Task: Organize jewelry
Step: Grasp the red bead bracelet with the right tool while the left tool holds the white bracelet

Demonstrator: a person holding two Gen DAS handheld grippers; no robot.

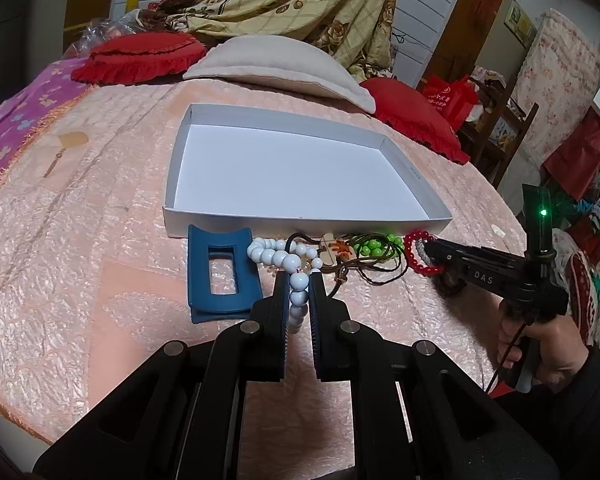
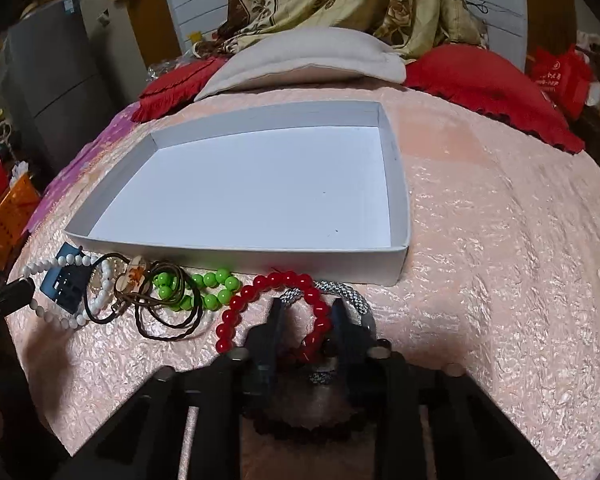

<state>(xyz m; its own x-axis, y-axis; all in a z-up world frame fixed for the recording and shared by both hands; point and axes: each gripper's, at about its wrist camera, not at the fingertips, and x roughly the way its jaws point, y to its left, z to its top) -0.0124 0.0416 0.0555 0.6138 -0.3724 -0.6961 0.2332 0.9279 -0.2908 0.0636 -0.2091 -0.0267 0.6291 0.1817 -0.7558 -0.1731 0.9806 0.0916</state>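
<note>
The left gripper (image 1: 300, 280) is clenched on the white bead bracelet (image 1: 284, 258), one large pale bead pinched between its blue-padded fingers (image 1: 283, 300) while the rest of the strand trails forward onto the bed cover. The right gripper (image 2: 306, 312) has its fingers (image 2: 276, 320) set to either side of the red bead bracelet (image 2: 260, 304); in its own view the jaws look drawn in on the red beads, though shadow makes it hard to tell whether the pads truly press on them. A grey braided bracelet (image 2: 348, 292) curls beneath and behind the right finger, and a dark beaded bracelet (image 2: 308, 432) lies in shadow close under that gripper. Between the two grippers the rest of the jewelry sits in a row just in front of the box: a green bead bracelet (image 2: 204, 288), a brown cord necklace (image 2: 168, 320) with a pale pendant (image 2: 134, 276), and a blue hair clip (image 1: 222, 276) at the left end, touching the white beads. The white shallow box (image 1: 300, 224) stands just beyond them on the pink bedspread (image 1: 80, 260). In the left wrist view a hand (image 1: 540, 344) grasps the right gripper's handle. Farther back lie a beige pillow (image 1: 284, 64) and red cushions (image 1: 140, 56).
</note>
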